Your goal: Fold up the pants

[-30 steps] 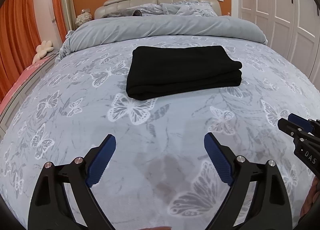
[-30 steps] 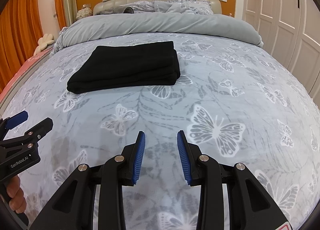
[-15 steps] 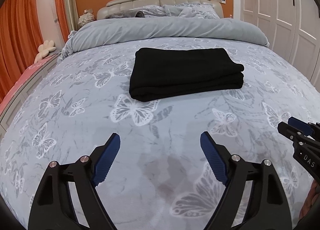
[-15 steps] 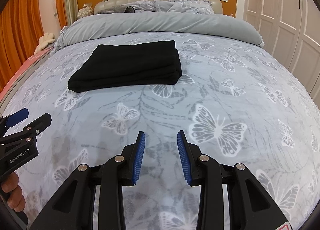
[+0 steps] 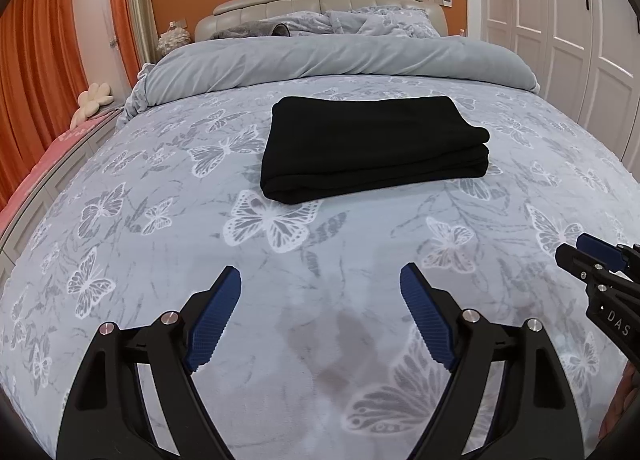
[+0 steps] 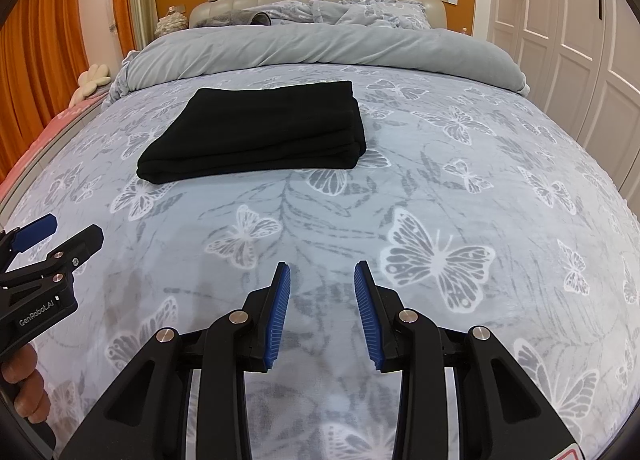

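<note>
A wide bed point(image 5: 120, 300) covered in a pale blue-grey fleece spread printed with white butterflies fills both wrist views, and beyond it a plain grey duvet roll point(image 5: 320, 59) lies across the bed ahead of both claws, in front of a cream padded headboard point(image 5: 320, 3). On the spread rests the folded black pants point(image 5: 368, 143), a flat stacked rectangle of soft dark fabric lying well ahead of both claws and touched by neither. Its long axis runs across the bed, roughly side to side; the layered edges show along the near side and at the right end, which is rounded and thicker. From the left claw point(image 5: 320, 288) the bundle sits ahead and slightly to the right; from the right claw point(image 6: 322, 280) it sits ahead and to the left point(image 6: 256, 131). Both claws tilt down toward the spread near the foot of the bed, side by side. The left claw stands wide apart with nothing between its blue ribbed pads, having just narrowed a little. The right claw is parted more narrowly, also empty, only bedspread showing in the gap. A hand point(image 6: 24, 380) grips the left claw's handle at the lower left edge of the right wrist view.
</note>
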`<state>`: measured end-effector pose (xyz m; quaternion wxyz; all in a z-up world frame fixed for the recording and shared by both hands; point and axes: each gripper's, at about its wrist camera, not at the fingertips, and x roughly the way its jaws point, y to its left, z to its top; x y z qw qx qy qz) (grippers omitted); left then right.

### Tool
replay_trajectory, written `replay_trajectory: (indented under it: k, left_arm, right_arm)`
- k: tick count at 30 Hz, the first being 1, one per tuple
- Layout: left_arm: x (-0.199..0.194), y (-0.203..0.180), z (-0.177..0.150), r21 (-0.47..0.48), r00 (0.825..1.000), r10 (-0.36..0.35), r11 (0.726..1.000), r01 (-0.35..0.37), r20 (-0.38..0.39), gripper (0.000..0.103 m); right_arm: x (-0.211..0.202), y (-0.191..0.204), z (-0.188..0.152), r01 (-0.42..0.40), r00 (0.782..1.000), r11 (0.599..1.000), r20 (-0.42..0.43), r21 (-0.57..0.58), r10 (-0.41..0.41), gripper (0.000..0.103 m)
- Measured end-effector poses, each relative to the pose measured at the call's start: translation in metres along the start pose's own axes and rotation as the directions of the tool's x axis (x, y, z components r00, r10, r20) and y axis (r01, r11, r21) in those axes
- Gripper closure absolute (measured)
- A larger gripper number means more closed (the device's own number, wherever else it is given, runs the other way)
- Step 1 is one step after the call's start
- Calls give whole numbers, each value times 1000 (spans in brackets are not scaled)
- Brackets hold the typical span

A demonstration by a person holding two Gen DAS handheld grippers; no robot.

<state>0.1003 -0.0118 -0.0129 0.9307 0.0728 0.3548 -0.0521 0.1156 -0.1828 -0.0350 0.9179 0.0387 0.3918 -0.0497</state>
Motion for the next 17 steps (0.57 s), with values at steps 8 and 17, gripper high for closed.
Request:
replay_trajectory:
  k: [8,17]
  left_arm:
    - [0,0,-1,8,1000,-8,1000,8,0,23]
    - [-2,-7,-2,40,999,-45,998,45,-6,22]
  right_arm:
    - [0,0,0,-1,1000,1000,0,0,1,70]
    - [-1,2,0,6,1000,1000,6,-3,-6,61]
